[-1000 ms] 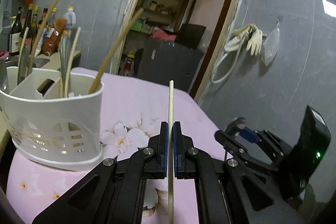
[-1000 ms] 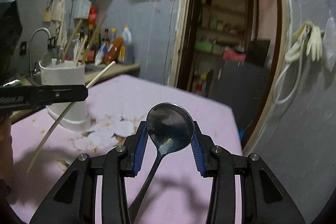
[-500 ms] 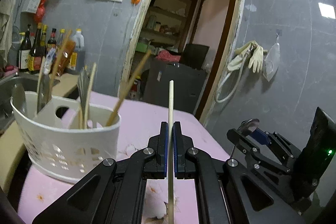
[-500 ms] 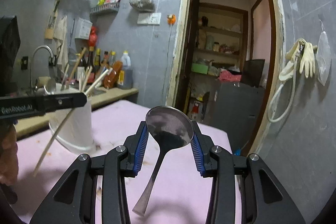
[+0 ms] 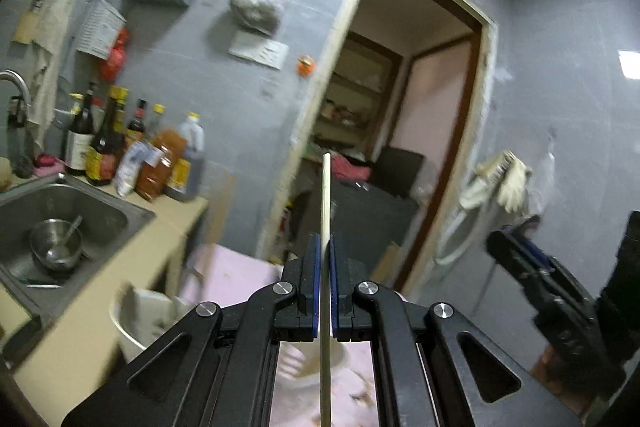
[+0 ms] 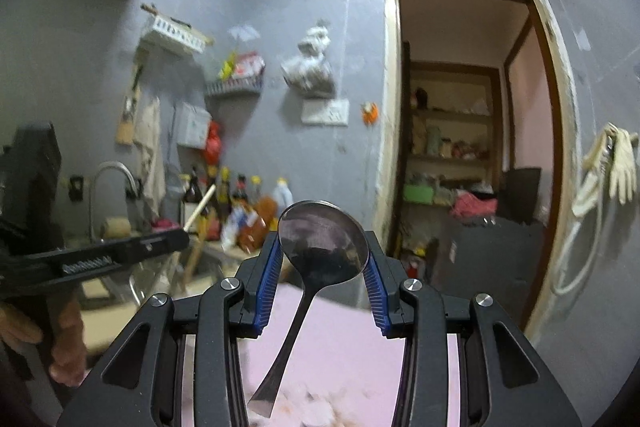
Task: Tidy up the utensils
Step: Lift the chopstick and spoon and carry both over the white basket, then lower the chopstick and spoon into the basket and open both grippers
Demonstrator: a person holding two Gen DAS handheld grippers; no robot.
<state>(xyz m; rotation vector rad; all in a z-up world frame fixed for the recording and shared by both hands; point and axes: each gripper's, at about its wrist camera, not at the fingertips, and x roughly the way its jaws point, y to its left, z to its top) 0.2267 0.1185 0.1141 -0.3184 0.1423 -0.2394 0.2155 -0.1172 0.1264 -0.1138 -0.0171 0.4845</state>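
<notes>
My left gripper [image 5: 325, 247] is shut on a pale wooden chopstick [image 5: 326, 203] that stands upright between the jaws, high above the pink table. The white utensil holder [image 5: 140, 311] shows blurred below the gripper at the lower left. My right gripper [image 6: 323, 247] is shut on the bowl of a metal spoon [image 6: 322, 239], handle hanging down toward the pink table [image 6: 344, 339]. The left gripper [image 6: 120, 255] with its chopstick [image 6: 200, 207] also shows at the left of the right wrist view.
A steel sink [image 5: 60, 223] with a bowl in it and a row of sauce bottles [image 5: 132, 163] sit on the counter at left. An open doorway [image 5: 392, 147] is straight ahead. Gloves [image 5: 508, 179] hang on the right wall.
Both grippers have risen and tilted upward, each keeping its utensil. The utensil holder has dropped toward the bottom of the left wrist view, and the sink has come into sight.
</notes>
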